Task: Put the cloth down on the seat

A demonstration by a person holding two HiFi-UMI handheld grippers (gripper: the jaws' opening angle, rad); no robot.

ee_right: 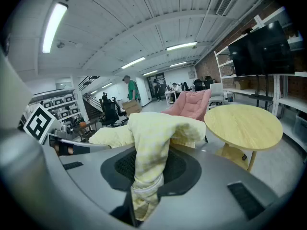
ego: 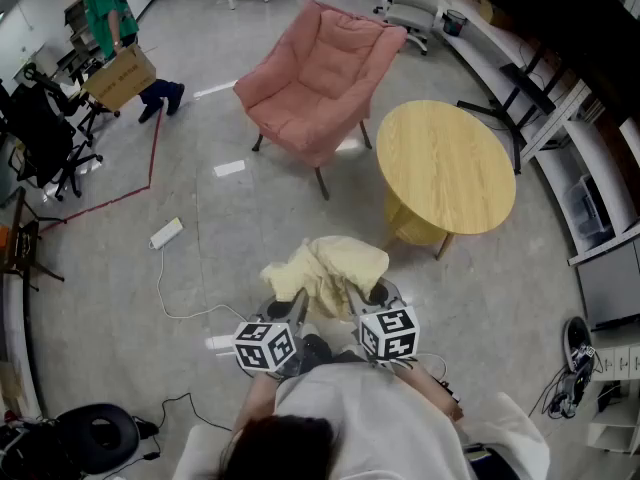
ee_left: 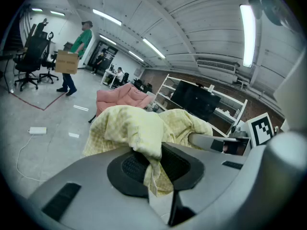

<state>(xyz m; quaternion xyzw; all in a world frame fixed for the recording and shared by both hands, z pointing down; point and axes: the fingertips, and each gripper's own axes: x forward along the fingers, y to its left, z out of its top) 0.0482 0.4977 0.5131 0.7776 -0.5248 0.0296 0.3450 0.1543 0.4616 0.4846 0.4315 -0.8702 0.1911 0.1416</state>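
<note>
The grey floor [ego: 200,268] filled most of the head view, and on it, at about 12 o'clock from the wearer, stood the pink upholstered armchair [ego: 318,83] with its seat bare. Just beside the armchair, at about 1 o'clock, stood the round pale wooden bench [ego: 445,168], its top bare too. Far off at 10 o'clock a person in a green top [ego: 105,13] carried a brown cardboard box [ego: 120,76]. The pale yellow checked cloth [ego: 325,268] hung bunched above the floor directly in front of the wearer, well apart from the armchair and held between both tools. The left tool [ego: 293,308] was closed on one gathered edge of the cloth; in the left gripper view a fold of the fabric [ee_left: 144,133] was pinched between its jaws and trailed down past them. The right tool [ego: 365,296] gripped the other side, and in the right gripper view a twisted strip of cloth [ee_right: 148,143] was clamped between its jaws. A white power strip [ego: 166,233] lay on the floor at 9 o'clock from the cloth.
</note>
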